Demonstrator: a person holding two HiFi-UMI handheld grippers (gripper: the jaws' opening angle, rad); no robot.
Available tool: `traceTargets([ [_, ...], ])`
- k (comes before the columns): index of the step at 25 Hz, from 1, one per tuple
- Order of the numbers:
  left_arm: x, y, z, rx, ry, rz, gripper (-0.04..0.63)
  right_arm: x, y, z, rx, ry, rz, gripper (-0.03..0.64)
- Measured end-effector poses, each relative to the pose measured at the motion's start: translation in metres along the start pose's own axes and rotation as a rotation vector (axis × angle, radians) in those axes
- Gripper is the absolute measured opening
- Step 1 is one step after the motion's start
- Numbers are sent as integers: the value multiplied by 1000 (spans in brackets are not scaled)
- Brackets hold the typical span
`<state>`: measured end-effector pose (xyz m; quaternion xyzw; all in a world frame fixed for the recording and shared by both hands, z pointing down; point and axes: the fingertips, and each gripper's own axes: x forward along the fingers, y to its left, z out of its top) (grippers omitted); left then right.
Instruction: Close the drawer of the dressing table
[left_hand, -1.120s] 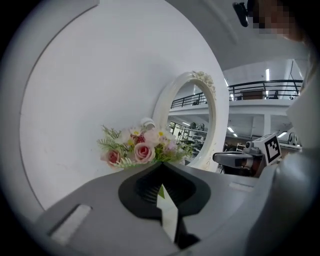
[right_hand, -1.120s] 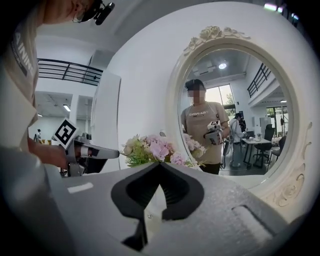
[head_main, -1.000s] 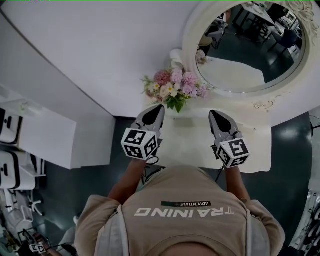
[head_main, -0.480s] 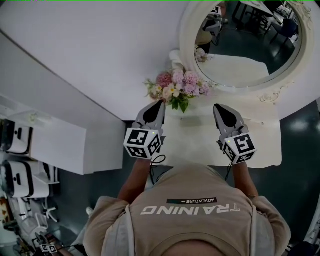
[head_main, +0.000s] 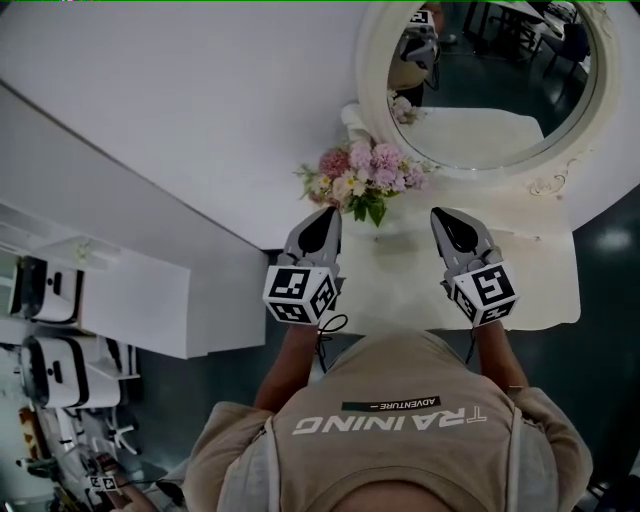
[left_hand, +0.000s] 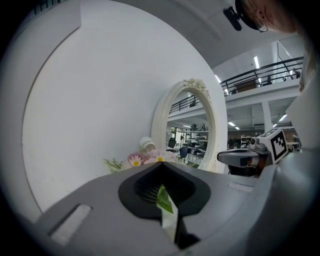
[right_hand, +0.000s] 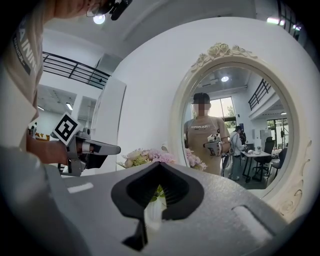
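The white dressing table (head_main: 405, 285) stands against the wall, seen from above in the head view. Its drawer is not visible, because the table top and my torso cover the front. My left gripper (head_main: 329, 214) hovers over the table's left part, shut and holding nothing. My right gripper (head_main: 446, 214) hovers over the right part, also shut and holding nothing. In the left gripper view the left gripper (left_hand: 162, 166) points at the flowers (left_hand: 145, 158). The right gripper (right_hand: 159, 166) faces the oval mirror (right_hand: 235, 145).
A pink and white flower bouquet (head_main: 364, 178) stands at the table's back, just ahead of both grippers. The oval mirror (head_main: 482, 75) in a white ornate frame rises behind it. A white cabinet (head_main: 125, 290) stands at the left, on the dark floor (head_main: 200, 390).
Across the head views, the table and both grippers have drifted to the right and slightly down. Both grippers have stayed shut side by side above the table top.
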<state>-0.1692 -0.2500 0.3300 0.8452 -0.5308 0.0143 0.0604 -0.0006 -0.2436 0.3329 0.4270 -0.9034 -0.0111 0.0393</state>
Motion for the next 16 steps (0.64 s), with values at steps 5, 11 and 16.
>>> traceTargets([
  [5, 0, -4, 1, -7, -11, -2, 18, 1, 3, -2, 2, 2, 4, 2],
  [11, -2, -4, 2, 0, -15, 2, 18, -1, 6, 0, -1, -10, 7, 2],
  [16, 0, -2, -2, -9, -14, 6, 18, -1, 4, -3, -9, -13, 0, 2],
])
